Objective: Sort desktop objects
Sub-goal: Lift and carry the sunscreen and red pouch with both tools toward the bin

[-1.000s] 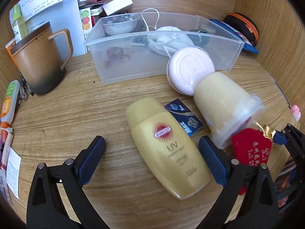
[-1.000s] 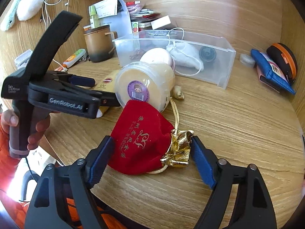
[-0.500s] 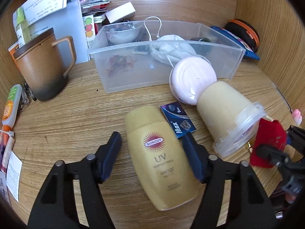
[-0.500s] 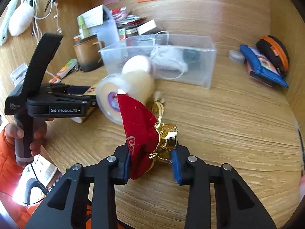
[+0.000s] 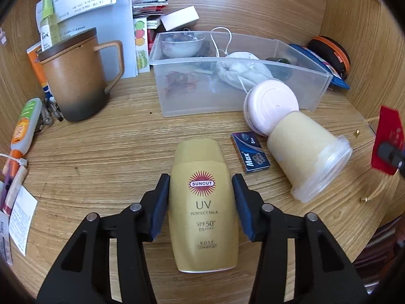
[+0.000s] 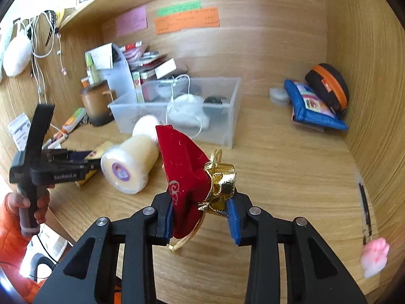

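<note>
1. The clear bin (image 5: 227, 101) sits at the back of the desk (image 5: 101, 152), and nothing held has reached it yet; I judge both pieces are bound there.
2. The sunscreen bottle (image 5: 203, 202) lies flat on the desk; the left gripper (image 5: 201, 202), wide open a second ago, has narrowed until its pads press both bottle sides.
3. The red pouch (image 6: 187, 177), on the desk a second ago, is now lifted; the right gripper (image 6: 201, 217) is nearly closed, pinching it at its gold neck.

The yellow bottle (image 5: 203, 210) I grip reads "SUNCUT UV PERFECT MILK SPF50+ KOSÉ"; at two o'clock, a blue packet (image 5: 251, 155) says "Max".
</note>
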Available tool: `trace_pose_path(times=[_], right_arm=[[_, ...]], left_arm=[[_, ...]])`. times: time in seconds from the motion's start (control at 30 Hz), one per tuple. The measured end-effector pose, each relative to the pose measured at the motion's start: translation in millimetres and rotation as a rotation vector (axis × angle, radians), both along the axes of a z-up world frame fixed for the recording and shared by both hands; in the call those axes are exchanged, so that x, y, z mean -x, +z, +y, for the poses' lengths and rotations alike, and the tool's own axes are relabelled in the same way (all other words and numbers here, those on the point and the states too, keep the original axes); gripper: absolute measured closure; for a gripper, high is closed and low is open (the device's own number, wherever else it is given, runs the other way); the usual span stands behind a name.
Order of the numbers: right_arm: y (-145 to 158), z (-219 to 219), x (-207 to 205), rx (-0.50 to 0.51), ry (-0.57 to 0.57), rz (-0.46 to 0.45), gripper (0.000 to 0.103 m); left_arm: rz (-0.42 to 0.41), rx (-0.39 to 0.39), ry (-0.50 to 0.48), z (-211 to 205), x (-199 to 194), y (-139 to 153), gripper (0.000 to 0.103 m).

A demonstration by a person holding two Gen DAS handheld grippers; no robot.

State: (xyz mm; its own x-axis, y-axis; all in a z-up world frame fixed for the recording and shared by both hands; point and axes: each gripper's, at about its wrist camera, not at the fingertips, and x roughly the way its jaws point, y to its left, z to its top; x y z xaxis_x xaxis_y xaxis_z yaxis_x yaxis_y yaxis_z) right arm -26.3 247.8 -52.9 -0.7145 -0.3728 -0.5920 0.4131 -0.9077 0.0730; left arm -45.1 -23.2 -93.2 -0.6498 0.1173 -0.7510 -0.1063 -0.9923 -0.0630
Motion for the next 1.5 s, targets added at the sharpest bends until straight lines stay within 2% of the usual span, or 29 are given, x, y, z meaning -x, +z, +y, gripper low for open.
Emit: trace_pose_path(times=[0.4, 0.73, 1.0, 1.5], right_arm=[[17.8, -10.3, 21.2, -0.011, 0.018, 0.046, 0.072], [36.3, -28.1, 48.5, -0.023, 0.045, 0.071, 0.072], [48.8, -41.4, 59.8, -0.047, 0.066, 0.099, 0.072], [92.1, -51.8, 96.0, -0.063, 0.086, 0.193, 0.072]], left_arm=[[0.109, -0.032, 0.006, -9.8, -5.8, 42.5, 0.057], [0.165, -0.079, 0.015, -17.6, -0.2, 58.0, 0.06], [0.205, -0.08, 0.004, -21.7, 4.3, 75.1, 0.06], [0.249, -0.054, -0.03, -16.5, 32.1, 115.2, 0.06]])
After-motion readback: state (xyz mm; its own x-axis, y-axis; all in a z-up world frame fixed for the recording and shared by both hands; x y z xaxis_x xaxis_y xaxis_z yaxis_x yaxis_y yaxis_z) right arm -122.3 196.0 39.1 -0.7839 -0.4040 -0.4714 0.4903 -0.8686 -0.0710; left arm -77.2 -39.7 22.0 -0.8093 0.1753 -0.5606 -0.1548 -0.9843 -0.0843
